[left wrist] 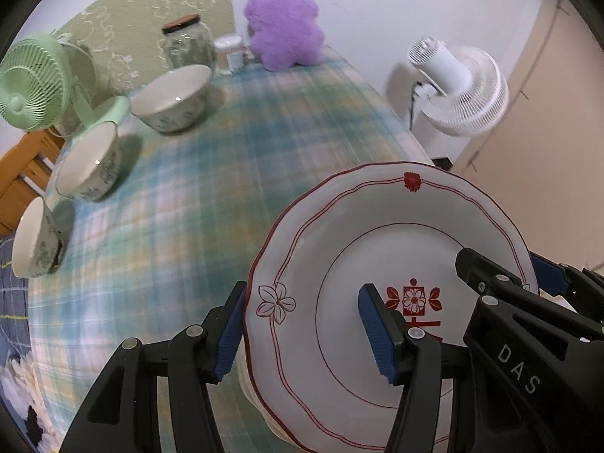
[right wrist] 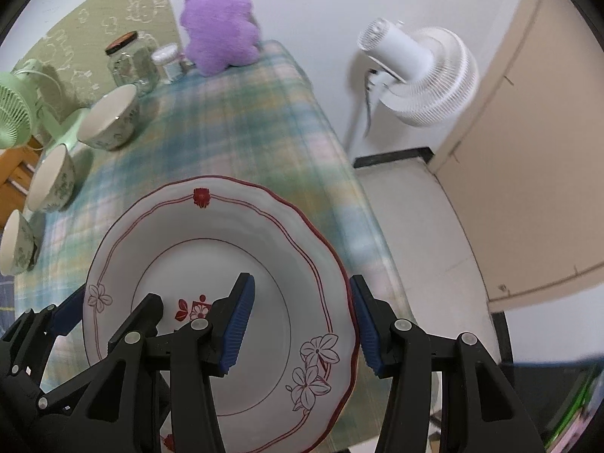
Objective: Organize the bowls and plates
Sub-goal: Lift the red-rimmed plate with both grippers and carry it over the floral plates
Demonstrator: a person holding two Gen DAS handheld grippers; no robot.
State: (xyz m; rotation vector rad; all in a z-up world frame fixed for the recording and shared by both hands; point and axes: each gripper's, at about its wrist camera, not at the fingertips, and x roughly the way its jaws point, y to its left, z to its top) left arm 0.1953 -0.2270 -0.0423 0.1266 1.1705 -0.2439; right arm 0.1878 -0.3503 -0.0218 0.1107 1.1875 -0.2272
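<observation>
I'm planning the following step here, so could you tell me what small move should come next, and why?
Probably close both grippers. The left gripper and right gripper each straddle opposite rim edges of the plate with jaws open, so neither grips it yet; the three bowls wait at the left.
</observation>
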